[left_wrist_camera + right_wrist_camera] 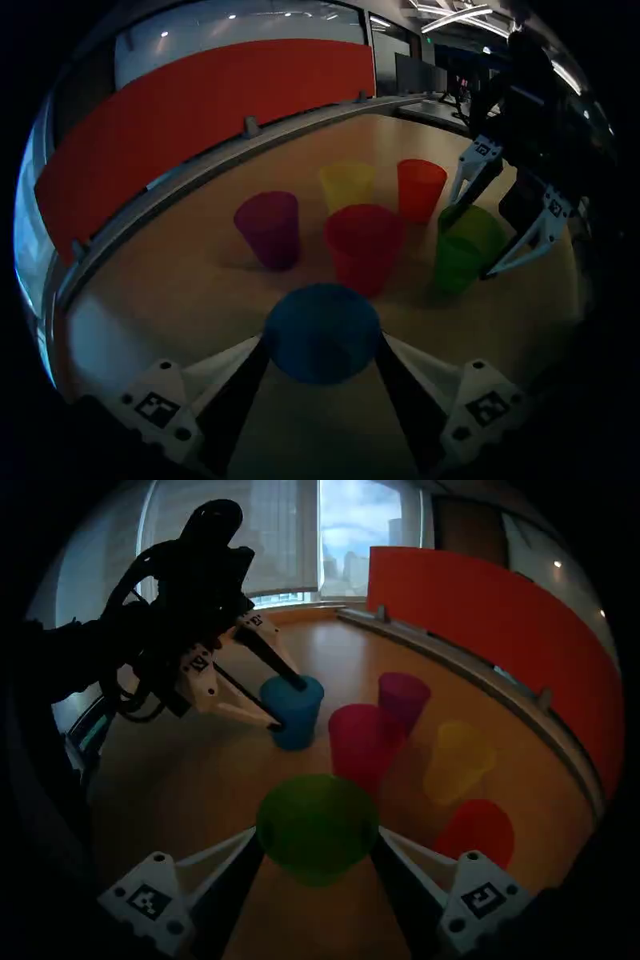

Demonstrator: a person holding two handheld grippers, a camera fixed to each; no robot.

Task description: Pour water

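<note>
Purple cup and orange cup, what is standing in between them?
The yellow cup stands between the purple cup and the orange cup, touching neither. The left gripper view shows this clearly.

The red cup [364,248] hides the base of the yellow cup [346,182], and what either holds cannot be told.

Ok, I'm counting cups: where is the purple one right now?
In the left gripper view the purple cup stands on the table, left of the red cup, toward the red wall panel.
</note>
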